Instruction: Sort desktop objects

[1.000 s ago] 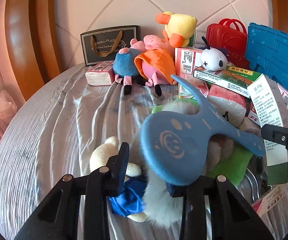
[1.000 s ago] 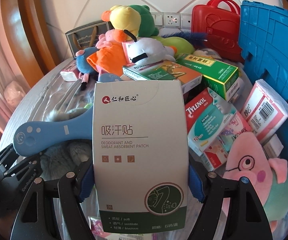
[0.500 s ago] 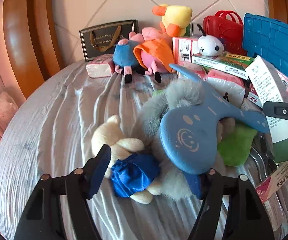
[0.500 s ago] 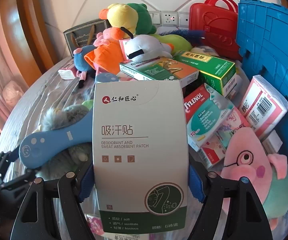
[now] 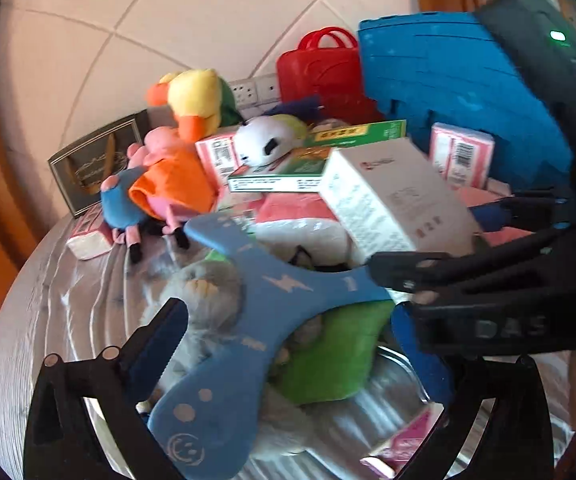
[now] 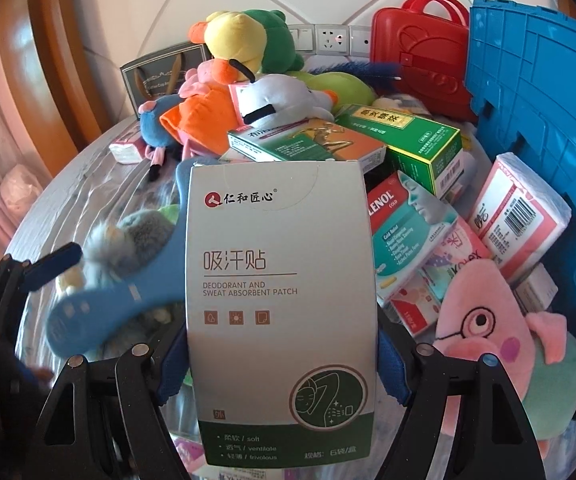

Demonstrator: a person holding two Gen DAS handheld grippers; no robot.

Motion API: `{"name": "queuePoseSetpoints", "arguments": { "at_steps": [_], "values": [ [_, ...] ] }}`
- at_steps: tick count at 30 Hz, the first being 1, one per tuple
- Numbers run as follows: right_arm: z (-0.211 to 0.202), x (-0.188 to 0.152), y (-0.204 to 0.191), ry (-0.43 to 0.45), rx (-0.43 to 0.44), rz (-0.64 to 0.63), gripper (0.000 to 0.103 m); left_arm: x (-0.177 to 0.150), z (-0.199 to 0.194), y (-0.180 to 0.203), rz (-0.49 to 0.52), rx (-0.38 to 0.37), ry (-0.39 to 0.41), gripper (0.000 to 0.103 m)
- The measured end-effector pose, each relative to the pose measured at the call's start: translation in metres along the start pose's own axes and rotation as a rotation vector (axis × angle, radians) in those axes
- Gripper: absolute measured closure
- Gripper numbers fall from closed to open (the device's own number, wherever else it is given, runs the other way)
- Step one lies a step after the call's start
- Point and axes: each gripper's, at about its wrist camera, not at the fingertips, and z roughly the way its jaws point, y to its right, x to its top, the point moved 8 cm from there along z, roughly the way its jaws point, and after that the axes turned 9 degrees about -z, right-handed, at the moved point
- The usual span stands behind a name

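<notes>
The left gripper (image 5: 288,360) is opening wide — a second ago it pinched the blue paddle (image 5: 224,364), and now its pads no longer press it. The paddle lies loose on the grey fluffy toy (image 5: 208,292) and the green plush (image 5: 335,352) on the worktop (image 5: 48,320). The right gripper (image 6: 276,368) has not moved — it pinches the white-and-green sweat patch box (image 6: 280,300), held upright as before.

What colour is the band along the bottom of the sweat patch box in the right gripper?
Dark green, under a white-grey face, on the sweat patch box; clearest in the right wrist view.
</notes>
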Motion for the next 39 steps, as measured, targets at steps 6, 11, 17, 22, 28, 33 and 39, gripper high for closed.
{"name": "queuePoseSetpoints", "arguments": {
  "at_steps": [6, 11, 17, 22, 28, 33, 39],
  "values": [
    [-0.005, 0.006, 0.004, 0.021, 0.005, -0.007, 0.026, -0.025, -0.024, -0.021, -0.069, 0.056, 0.008, 0.0],
    [-0.006, 0.008, -0.002, 0.033, 0.006, -0.026, 0.026, -0.037, -0.034, -0.102, -0.283, 0.224, 0.027, 0.0],
    [0.005, 0.0, -0.01, 0.007, 0.013, -0.031, 0.026, -0.065, -0.01, -0.181, -0.542, 0.362, -0.1, 0.0],
    [0.006, 0.001, -0.011, 0.011, 0.016, -0.023, 0.025, -0.076, 0.011, -0.179, -0.532, 0.371, -0.184, 0.0],
    [0.001, 0.004, -0.011, 0.024, 0.009, -0.024, 0.026, -0.095, 0.034, -0.169, -0.573, 0.332, -0.28, 0.0],
    [0.004, -0.002, -0.007, 0.009, 0.005, -0.014, 0.026, -0.087, 0.042, -0.166, -0.529, 0.291, -0.243, 0.007],
    [-0.002, -0.004, -0.007, 0.025, 0.006, -0.008, 0.026, -0.072, 0.031, -0.162, -0.518, 0.233, -0.217, 0.06]
  ]
}}
